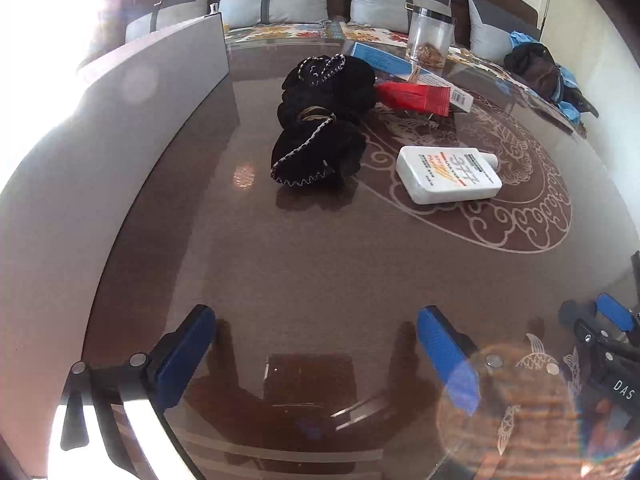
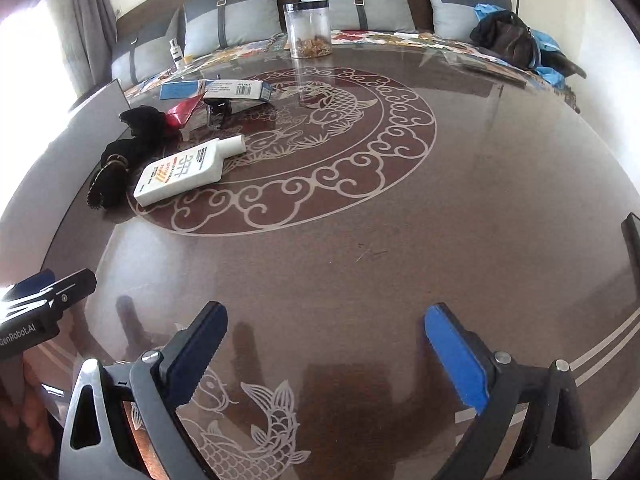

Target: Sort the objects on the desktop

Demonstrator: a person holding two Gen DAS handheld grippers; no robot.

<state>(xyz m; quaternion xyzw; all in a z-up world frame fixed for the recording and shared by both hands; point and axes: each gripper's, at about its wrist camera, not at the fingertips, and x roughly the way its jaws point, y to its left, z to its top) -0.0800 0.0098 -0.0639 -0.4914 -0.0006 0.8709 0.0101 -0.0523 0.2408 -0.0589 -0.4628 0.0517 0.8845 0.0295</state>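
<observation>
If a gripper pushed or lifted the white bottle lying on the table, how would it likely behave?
The white bottle lies flat on a broad face, so it would probably slide rather than roll. The glossy table suggests it slides easily. Its smooth plastic sides may slip in a loose grip.

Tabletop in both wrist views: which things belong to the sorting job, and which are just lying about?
For sorting:
- white bottle, lying flat
- black scrunchies
- red packet
- blue-and-white box
- clear jar, upright

Just lying about:
- cushions
- dark bag on the sofa
- small white bottle on the sofa
</observation>
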